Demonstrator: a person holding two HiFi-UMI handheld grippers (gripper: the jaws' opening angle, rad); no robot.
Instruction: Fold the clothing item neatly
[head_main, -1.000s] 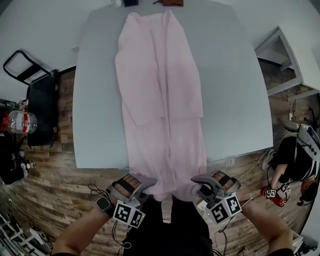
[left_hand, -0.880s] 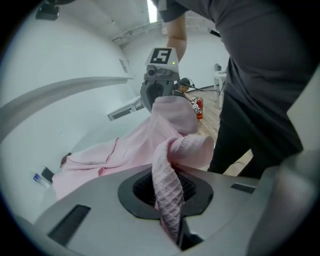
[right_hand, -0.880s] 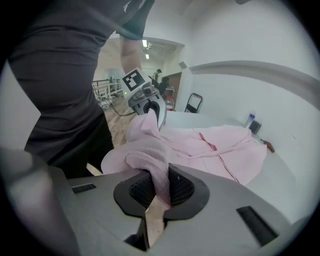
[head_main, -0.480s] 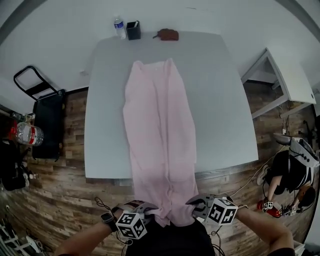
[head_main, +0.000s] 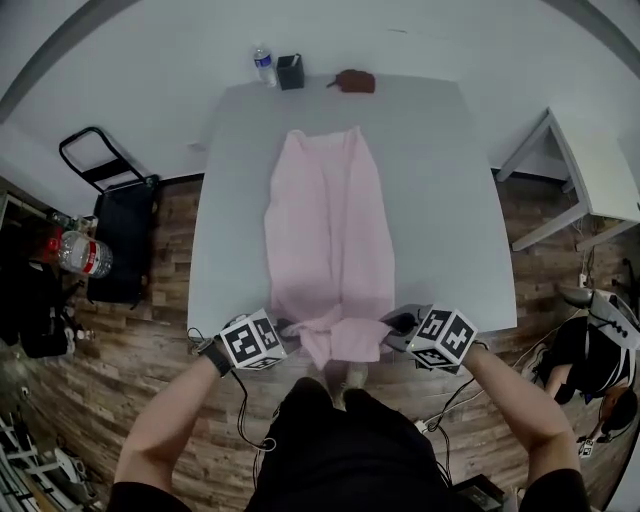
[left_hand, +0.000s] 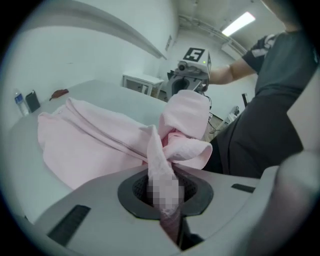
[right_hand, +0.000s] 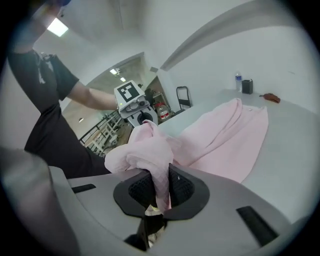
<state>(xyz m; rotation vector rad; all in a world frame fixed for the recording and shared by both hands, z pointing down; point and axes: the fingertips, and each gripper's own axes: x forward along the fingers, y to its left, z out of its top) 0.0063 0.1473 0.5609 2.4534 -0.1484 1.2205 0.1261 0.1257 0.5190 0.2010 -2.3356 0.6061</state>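
At the near edge of the table (head_main: 450, 200), the left gripper (head_main: 288, 330) was clamped on the near-left corner of the garment (head_main: 328, 215), which was laid lengthwise down the table's middle with its near end bunched and lifted. The right gripper (head_main: 392, 333) was likewise closed on the near-right corner. For a neat fold, both corners would best be carried level, taut and evenly spaced toward the far edge, then laid square.
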